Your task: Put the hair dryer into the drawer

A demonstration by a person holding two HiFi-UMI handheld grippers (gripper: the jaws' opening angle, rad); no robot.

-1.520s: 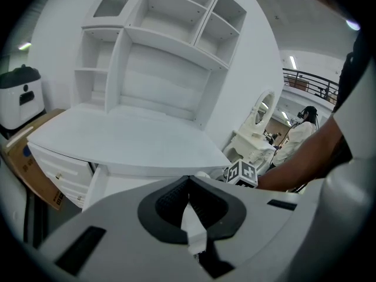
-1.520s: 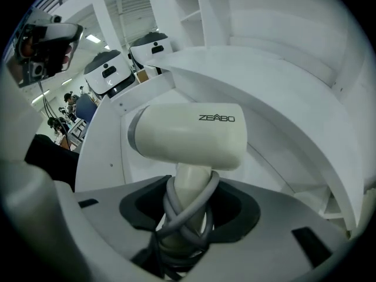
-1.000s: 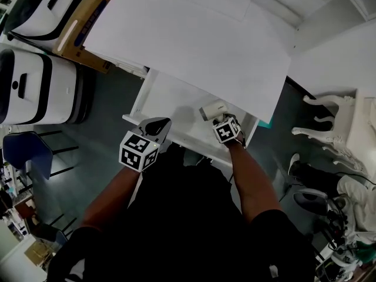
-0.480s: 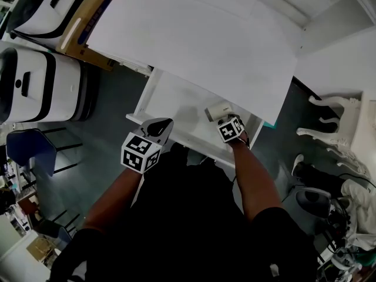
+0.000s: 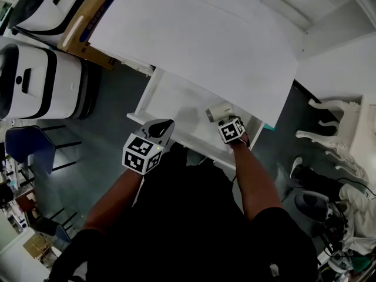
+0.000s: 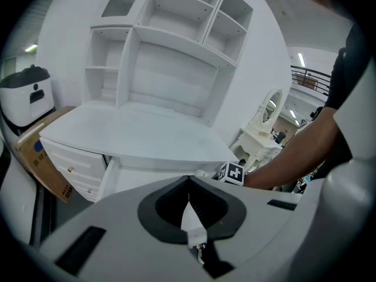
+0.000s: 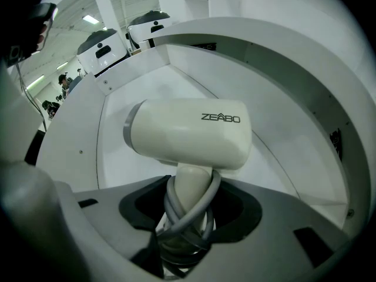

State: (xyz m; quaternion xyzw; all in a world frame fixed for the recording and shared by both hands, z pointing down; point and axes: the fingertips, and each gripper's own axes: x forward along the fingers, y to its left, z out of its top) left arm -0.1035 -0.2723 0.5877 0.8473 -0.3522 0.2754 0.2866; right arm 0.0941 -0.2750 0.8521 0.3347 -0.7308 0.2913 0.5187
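A cream hair dryer (image 7: 188, 134) with a grey cord wound round its handle is held by that handle in my right gripper (image 7: 187, 219), jaws shut on it. In the head view the hair dryer (image 5: 216, 111) hangs over the right part of the open white drawer (image 5: 170, 101), just ahead of the right gripper (image 5: 228, 124). My left gripper (image 5: 158, 127) sits at the drawer's front edge, left of the dryer, and its jaws meet with nothing between them (image 6: 191, 216).
The white desk top (image 5: 200, 46) overhangs the drawer's back. White machines (image 5: 35, 81) and a cardboard box (image 5: 88, 22) stand to the left on the grey floor. An ornate white chair (image 5: 335, 128) is at the right. Shelving (image 6: 170, 57) rises behind the desk.
The hair dryer and right gripper have shifted slightly right and down in view over the drawer. The left gripper has barely moved.
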